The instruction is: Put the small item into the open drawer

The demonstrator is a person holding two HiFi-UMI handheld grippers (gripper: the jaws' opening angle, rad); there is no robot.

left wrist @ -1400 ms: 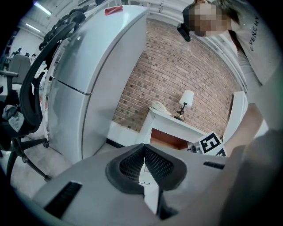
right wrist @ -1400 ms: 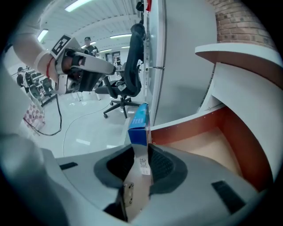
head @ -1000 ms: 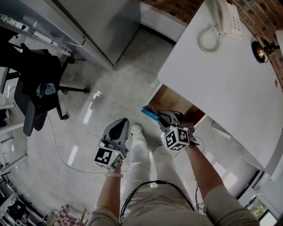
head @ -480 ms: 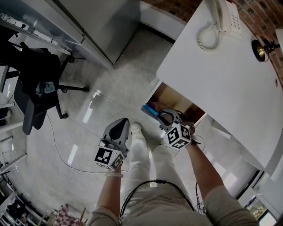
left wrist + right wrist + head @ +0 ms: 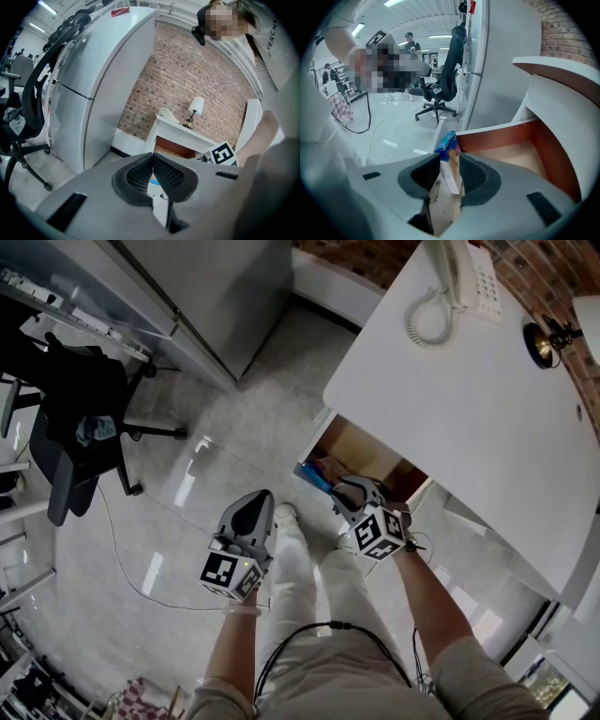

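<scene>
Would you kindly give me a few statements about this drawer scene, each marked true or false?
1. The drawer under the white desk is open. True.
2. The left gripper holds the small box. False: its jaws are together and empty. The box stands between the jaws of the right gripper, which have just been opening.
3. A telephone sits on the desk. True.
4. In the head view, the office chair stands right of the desk. False: it stands at the far left.
</scene>
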